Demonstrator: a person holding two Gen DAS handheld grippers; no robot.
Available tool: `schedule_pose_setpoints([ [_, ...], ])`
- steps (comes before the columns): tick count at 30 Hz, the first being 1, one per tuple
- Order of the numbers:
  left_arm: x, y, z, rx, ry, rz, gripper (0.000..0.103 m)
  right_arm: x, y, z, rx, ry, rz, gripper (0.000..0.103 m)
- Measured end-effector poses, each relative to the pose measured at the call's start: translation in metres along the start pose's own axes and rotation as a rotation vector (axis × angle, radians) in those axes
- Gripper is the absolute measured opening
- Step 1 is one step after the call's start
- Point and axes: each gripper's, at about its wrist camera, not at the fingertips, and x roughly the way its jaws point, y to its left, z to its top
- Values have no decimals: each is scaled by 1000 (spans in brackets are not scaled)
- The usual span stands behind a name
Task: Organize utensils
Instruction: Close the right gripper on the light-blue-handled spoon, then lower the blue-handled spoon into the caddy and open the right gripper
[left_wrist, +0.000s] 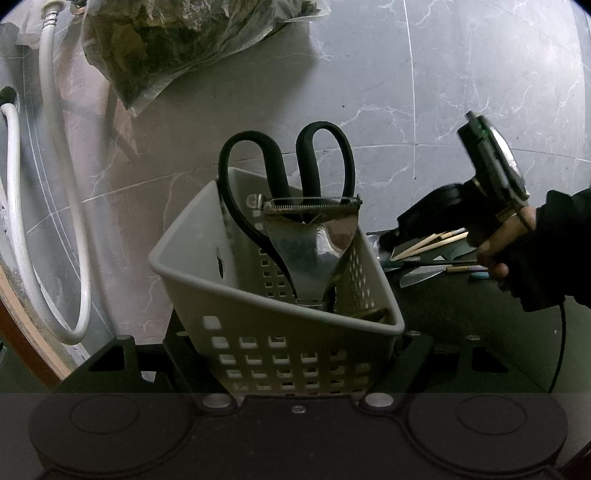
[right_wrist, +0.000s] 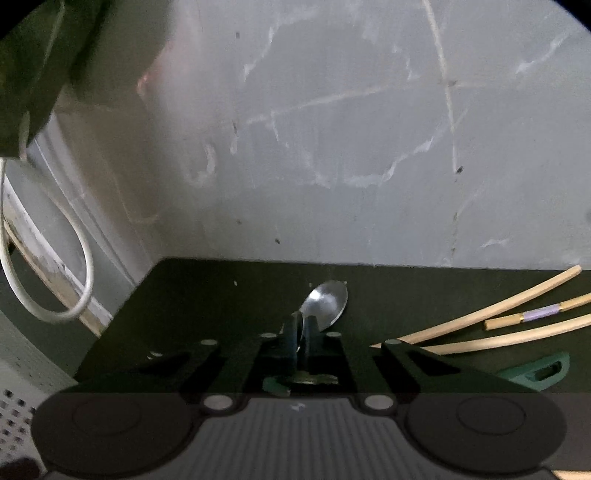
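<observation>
Right under my left lens sits the grey slotted basket (left_wrist: 280, 332), wedged between the two fingers of my left claw (left_wrist: 291, 354), which is clamped on its lower walls. Basket tilts a little toward me. Inside it: black-handled scissors (left_wrist: 288, 162), loops up, leaning on the far wall, and a metal peeler (left_wrist: 314, 236) with its toothed blade across the top, just in front of the scissors. Something dark and flat lies low in the right corner (cannot make it out).

My right claw (right_wrist: 301, 332) is pressed together on the neck of a metal spoon (right_wrist: 327, 302). The bowl of the spoon sticks out just beyond the fingertips, over the dark table (right_wrist: 207, 295); I cannot tell if it touches the surface.

Only the right view shows the spoon. It also shows loose pale chopsticks (right_wrist: 491, 314) lying well to the right of the claw, one shorter stick with a purple band (right_wrist: 539, 312), and a green handle (right_wrist: 543, 371) with a slot at the lower right.

Only the left view shows the basket contents. It also shows my right hand (left_wrist: 506, 240) in a dark sleeve, gripping the right tool off to the right of the basket, with chopsticks and a knife blade (left_wrist: 421, 275) lying beneath it. Behind: marbled grey wall (left_wrist: 461, 92), white hose (left_wrist: 62, 221) at left, a plastic bag of dark leaves (left_wrist: 177, 40) hanging above.
</observation>
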Motion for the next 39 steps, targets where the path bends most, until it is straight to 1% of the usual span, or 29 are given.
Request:
schedule_pose_setpoints([
  [4,0,0,0,-1,0,0,79,-23,6,5,16,-80,-3,2],
  [9,0,0,0,-1,-2,-1,79,-48,17,13,-21,-163,-13,2],
  [20,0,1,-1,3,-8,-4,78,-91,38,31,-80,-300,-34,2],
  [24,0,2,-2,4,-10,-5,78,-116,49,38,-102,-355,-33,2],
  [27,0,2,-2,4,-11,-5,78,-141,63,43,-134,-413,-5,3],
  [31,0,2,-2,4,-11,-4,78,-174,84,48,-179,-483,59,3],
  [34,0,1,-2,5,-10,-4,78,-190,99,49,-212,-511,96,3],
  [36,0,2,-2,4,-11,-4,79,-199,111,48,-244,-530,106,4],
  [39,0,1,-2,4,-11,-4,79,-210,124,47,-304,-560,98,4],
])
